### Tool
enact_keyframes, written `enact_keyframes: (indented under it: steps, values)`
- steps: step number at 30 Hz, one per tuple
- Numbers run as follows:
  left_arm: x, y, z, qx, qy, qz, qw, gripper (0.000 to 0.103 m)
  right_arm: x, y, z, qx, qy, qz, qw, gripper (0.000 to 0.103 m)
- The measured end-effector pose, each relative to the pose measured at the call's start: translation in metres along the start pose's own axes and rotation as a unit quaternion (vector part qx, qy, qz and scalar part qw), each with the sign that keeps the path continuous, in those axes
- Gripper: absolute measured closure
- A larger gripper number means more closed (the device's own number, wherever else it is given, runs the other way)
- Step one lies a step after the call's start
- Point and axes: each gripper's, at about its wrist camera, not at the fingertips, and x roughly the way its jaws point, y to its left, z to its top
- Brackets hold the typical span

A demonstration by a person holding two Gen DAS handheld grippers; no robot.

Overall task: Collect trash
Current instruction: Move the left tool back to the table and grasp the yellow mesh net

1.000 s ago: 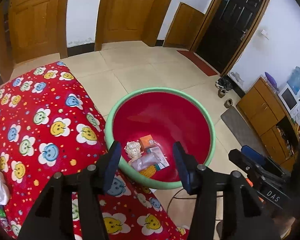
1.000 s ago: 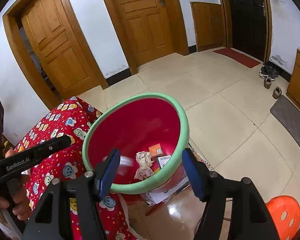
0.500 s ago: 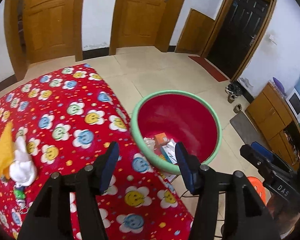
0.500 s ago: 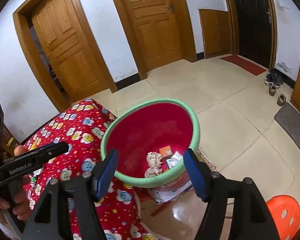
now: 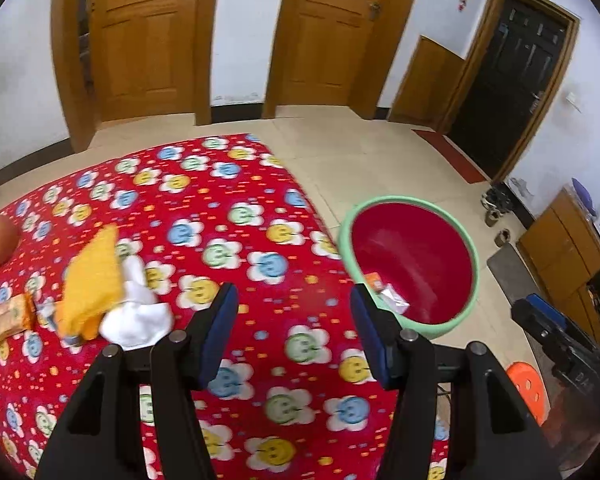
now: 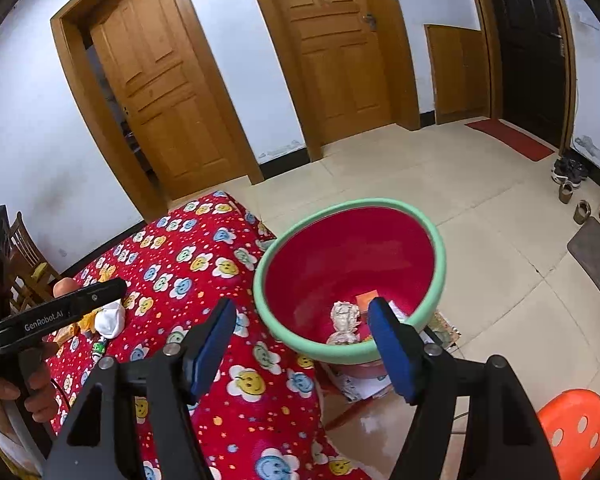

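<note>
The walls (image 6: 240,80) are white, with a dark skirting at the bottom. Two wooden doors (image 6: 332,48) stand in brown frames, and a black door (image 6: 528,40) is at the right. The floor (image 6: 440,176) has pale beige tiles and shines a little. A red mat (image 6: 508,138) lies before the black door. Wooden cabinets (image 5: 560,248) stand along the right wall.

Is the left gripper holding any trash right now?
No. The left gripper is open and holds nothing, above the red smiley tablecloth, right of the yellow and white wrappers.
</note>
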Motion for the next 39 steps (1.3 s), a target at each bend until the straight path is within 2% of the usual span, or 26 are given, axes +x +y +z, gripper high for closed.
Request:
enact_keyframes:
  steps: [6,14,19,25,28,32,39]
  values:
    - [0.001,0.034,0.003,-0.029,-0.004,0.018,0.9994,0.045,0.005,0.012,-0.002,-0.005,0.004,0.008,1.000,0.031]
    - [0.013,0.078,0.007,-0.049,-0.006,0.093,0.9944,0.045,0.017,0.021,-0.004,-0.005,0.015,0.012,1.000,0.031]
    - [0.030,0.105,0.005,-0.080,0.012,0.104,0.9913,0.045,0.021,0.025,-0.004,-0.007,0.021,0.012,1.000,0.031]
    - [0.043,0.120,-0.001,-0.095,0.024,0.106,0.9895,0.046,0.026,0.025,-0.004,-0.007,0.027,0.009,1.000,0.031]
    - [0.045,0.123,-0.003,-0.097,0.026,0.098,0.9901,0.063,0.031,0.027,-0.005,-0.007,0.031,0.010,0.999,0.031]
    - [0.043,0.127,-0.005,-0.107,0.023,0.086,0.9903,0.078,0.036,0.033,-0.006,-0.011,0.038,0.014,0.999,0.031]
    - [0.029,0.139,-0.010,-0.133,0.014,0.065,0.9889,0.088,0.039,0.045,-0.008,-0.021,0.041,0.022,0.999,0.031]
